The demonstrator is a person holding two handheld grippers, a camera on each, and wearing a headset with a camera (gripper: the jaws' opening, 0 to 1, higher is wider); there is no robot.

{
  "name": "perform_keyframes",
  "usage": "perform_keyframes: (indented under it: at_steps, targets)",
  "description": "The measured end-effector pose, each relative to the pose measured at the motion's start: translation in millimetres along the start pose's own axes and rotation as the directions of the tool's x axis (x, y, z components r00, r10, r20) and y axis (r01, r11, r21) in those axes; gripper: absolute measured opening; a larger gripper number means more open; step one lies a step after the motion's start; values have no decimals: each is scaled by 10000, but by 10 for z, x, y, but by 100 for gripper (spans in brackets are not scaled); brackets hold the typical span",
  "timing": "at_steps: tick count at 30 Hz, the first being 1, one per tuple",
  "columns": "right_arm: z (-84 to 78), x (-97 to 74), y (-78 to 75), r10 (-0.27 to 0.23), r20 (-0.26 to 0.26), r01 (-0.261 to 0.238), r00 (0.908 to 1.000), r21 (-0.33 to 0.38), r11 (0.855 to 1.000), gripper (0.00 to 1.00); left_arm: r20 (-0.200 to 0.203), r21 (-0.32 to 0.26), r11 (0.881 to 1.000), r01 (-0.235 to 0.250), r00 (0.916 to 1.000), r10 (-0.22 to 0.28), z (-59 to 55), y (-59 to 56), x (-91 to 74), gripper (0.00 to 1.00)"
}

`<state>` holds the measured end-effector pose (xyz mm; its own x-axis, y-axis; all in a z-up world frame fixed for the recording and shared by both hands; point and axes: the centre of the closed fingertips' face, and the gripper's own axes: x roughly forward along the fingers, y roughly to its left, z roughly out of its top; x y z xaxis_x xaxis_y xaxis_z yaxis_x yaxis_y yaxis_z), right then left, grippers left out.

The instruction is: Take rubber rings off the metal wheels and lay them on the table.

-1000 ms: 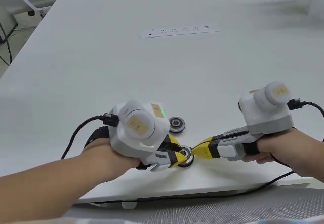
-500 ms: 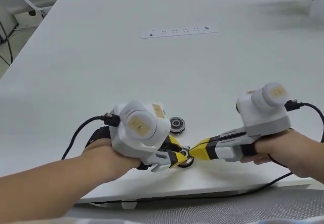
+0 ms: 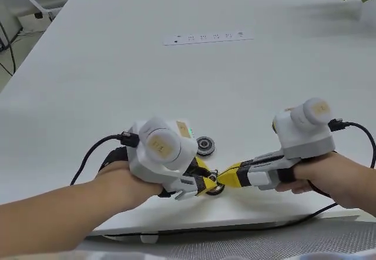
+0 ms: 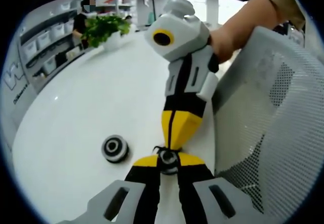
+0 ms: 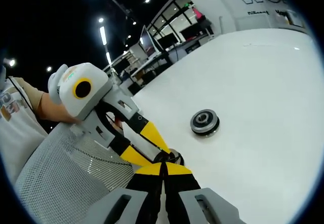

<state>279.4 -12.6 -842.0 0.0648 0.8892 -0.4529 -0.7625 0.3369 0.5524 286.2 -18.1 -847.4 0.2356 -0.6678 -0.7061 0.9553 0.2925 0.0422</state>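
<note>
Now the left tool (image 4: 169,162) clamps the metal wheel (image 4: 167,156); the right tool (image 5: 163,166), pinched shut on its rubber ring (image 5: 175,158), should peel steadily away from the left.

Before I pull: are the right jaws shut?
Shut: the right gripper has its jaws together with no gap, pinching the ring on the wheel.

Bright, even light comes from ceiling lamps (image 5: 105,35), seen as strips and spots in the right gripper view. The white table (image 3: 117,66) looks pale and a little washed out, with only soft, faint shadows, one by its far right corner. Both gripper views bulge and bend toward their edges, where the background goes soft.
</note>
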Motion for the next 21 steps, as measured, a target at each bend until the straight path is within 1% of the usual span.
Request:
perform_keyframes:
  at_steps: [5,6,7,8,9,11,13,15,18,21]
  targets:
    - [27,11,32,212,135,-214,9997,156,9996,0,23,-11,10000,-9,10000,9,1,-1,0,12]
    - [58,24,79,452,295,-460,9985,275,9986,0,28,-8,10000,-10,10000,10,1,-1,0,12]
    - [110,23,161,944,511,-957,9942,251,9951,0,38,-7,10000,-14,10000,14,1,-2,1,12]
    - [98,21,114,572,381,-590,9976,477,9971,0,44,-11,10000,-28,10000,28,-1,-2,3,12]
    - [96,33,100,521,317,-525,9981,128,9985,0,54,-15,10000,-26,10000,26,-1,-1,4,12]
    - [89,24,109,571,384,-584,9976,320,9978,0,74,-14,10000,-16,10000,16,1,0,4,12]
    - [88,14,96,521,439,-536,9977,342,9980,0,81,-55,10000,-31,10000,31,3,1,6,12]
    - [81,1,50,314,416,-322,9986,186,9993,0,72,-67,10000,-39,10000,39,5,0,8,12]
    - [63,1,18,153,304,-152,9994,-26,9999,0,92,-43,10000,-29,10000,30,8,-1,11,12]
    - [57,-1,-9,100,238,-97,9997,-124,9999,0,130,-72,10000,-7,9999,8,10,0,10,12]
